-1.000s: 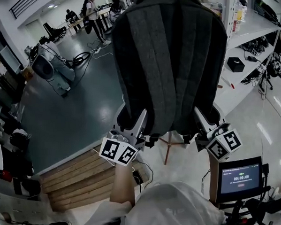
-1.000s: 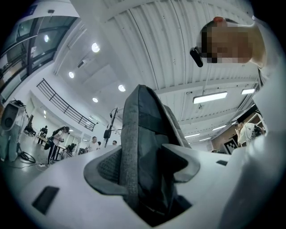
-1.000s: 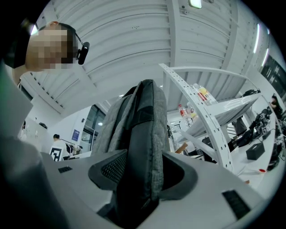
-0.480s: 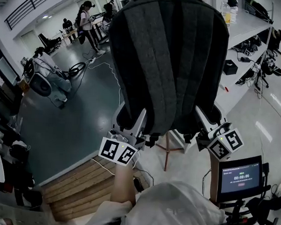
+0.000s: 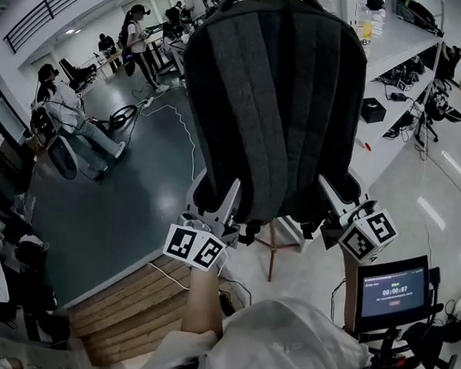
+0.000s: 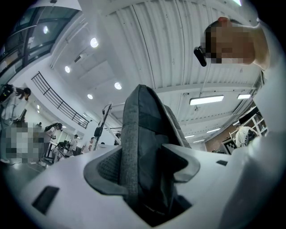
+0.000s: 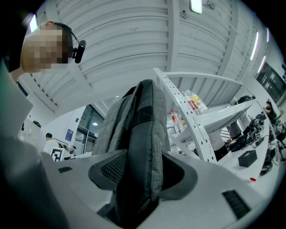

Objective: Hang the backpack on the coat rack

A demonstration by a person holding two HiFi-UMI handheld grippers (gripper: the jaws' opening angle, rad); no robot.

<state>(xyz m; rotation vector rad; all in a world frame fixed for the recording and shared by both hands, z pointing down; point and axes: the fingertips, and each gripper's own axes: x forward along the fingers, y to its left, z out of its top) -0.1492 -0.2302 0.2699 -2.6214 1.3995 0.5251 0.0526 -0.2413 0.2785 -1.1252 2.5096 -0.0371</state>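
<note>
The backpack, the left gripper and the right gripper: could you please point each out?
backpack (image 5: 277, 105): head view, middle of its grey panel.
left gripper (image 6: 145, 166): left gripper view, midway between its jaws.
right gripper (image 7: 144, 172): right gripper view, midway between its jaws.

Large open lab hall: white equipment shelves (image 5: 399, 46), floor cables (image 5: 191, 135), mezzanine railing (image 5: 55, 9), other people (image 5: 137, 27).

A large grey backpack (image 5: 277, 105) fills the space straight ahead, upright, hiding whatever is behind it. Its lower corners are both taken: the left gripper (image 5: 228, 199) is clamped on one, the right gripper (image 5: 328, 194) on the other. White shelving (image 5: 399, 50) loaded with gear crowds the right side. A thin wooden pole (image 5: 273, 250) stands beneath the bag. Leftward, dark floor (image 5: 138, 190) lies open, with people (image 5: 137, 30) well apart.
</note>
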